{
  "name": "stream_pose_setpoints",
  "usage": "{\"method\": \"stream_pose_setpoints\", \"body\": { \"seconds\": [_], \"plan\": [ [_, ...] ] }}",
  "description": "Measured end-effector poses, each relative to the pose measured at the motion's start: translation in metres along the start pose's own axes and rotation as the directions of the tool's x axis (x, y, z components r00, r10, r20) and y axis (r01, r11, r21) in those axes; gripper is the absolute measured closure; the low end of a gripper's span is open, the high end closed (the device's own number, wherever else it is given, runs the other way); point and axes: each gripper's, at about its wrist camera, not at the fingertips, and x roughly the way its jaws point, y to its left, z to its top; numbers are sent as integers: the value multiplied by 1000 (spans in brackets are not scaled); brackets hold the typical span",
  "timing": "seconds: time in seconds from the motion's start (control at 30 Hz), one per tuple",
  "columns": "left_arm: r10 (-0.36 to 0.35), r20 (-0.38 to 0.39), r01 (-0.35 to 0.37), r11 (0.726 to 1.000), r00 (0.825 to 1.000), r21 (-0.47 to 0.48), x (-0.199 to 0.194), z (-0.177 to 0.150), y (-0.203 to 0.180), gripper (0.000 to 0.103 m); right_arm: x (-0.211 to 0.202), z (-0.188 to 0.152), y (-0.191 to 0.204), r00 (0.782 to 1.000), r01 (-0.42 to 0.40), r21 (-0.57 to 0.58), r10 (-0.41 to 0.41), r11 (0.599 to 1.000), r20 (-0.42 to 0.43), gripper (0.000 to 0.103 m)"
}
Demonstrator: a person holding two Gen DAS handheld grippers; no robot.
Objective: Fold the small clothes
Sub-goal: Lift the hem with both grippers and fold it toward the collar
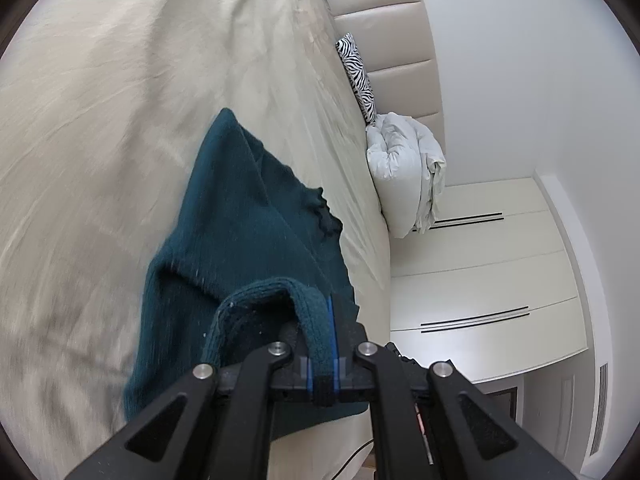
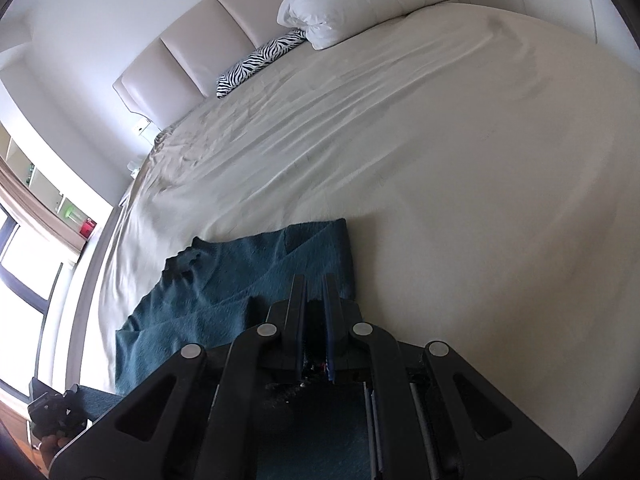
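Teal knit sweater (image 1: 248, 232) lies spread on the cream bed sheet (image 1: 100, 120) near the bed's edge. Left gripper (image 1: 326, 344) is clamped on a ribbed hem of it, lifted into a loop. Right gripper (image 2: 314, 300) has its jaws closed on another part of the sweater. Zebra-print cushion (image 2: 260, 62) and white pillow (image 2: 360, 8) sit at the headboard (image 2: 172, 68).

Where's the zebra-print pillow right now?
The zebra-print pillow leans at the head of the bed against the padded headboard, beside the white pillows; the left wrist view shows it just above them, far from the teal sweater.
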Motion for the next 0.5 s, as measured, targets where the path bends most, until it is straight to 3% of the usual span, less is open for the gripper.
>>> {"method": "stream_pose_setpoints", "body": {
  "seconds": [0.17, 0.5],
  "plan": [
    [3, 16, -3, 1000, 1000, -6, 12, 20, 1, 97, 23, 11, 3, 1000, 18, -6, -18, 1000, -7, 96],
    [33, 44, -28, 994, 999, -108, 46, 61, 22, 97, 79, 36, 4, 997, 56, 40, -54, 998, -50, 96]
  ]
}}
